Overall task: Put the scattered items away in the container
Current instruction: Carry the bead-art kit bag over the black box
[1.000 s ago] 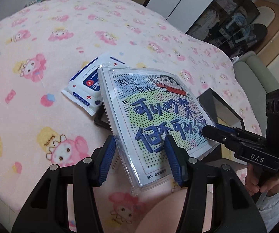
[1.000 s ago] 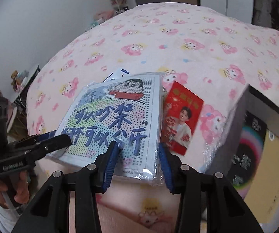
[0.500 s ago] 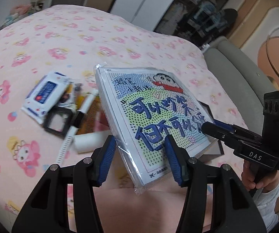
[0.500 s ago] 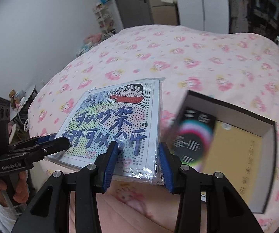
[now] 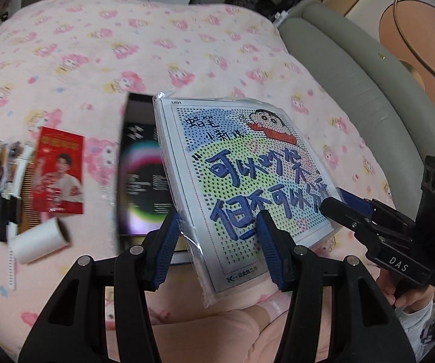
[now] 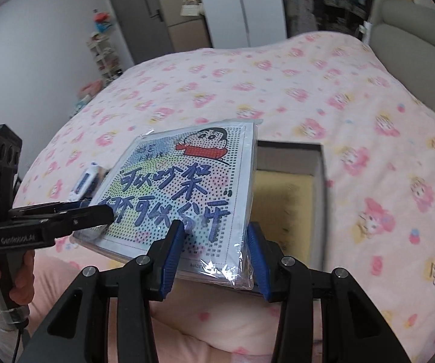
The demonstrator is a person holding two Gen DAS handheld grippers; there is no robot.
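Left gripper [image 5: 217,248] and right gripper [image 6: 216,255] fingers each closed on one edge of a plastic-wrapped craft kit [image 5: 241,178], held tilted above an open box [image 6: 293,199] on a pink bed [image 6: 353,106], red card [image 5: 58,169] and white roll [image 5: 40,240] lying nearby.

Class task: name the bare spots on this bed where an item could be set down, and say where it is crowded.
Free: the blanket beyond and right of the box, and the stretch beyond the red card. Crowded: left of the card, where the roll and other bits cluster. The kit covers part of the box.
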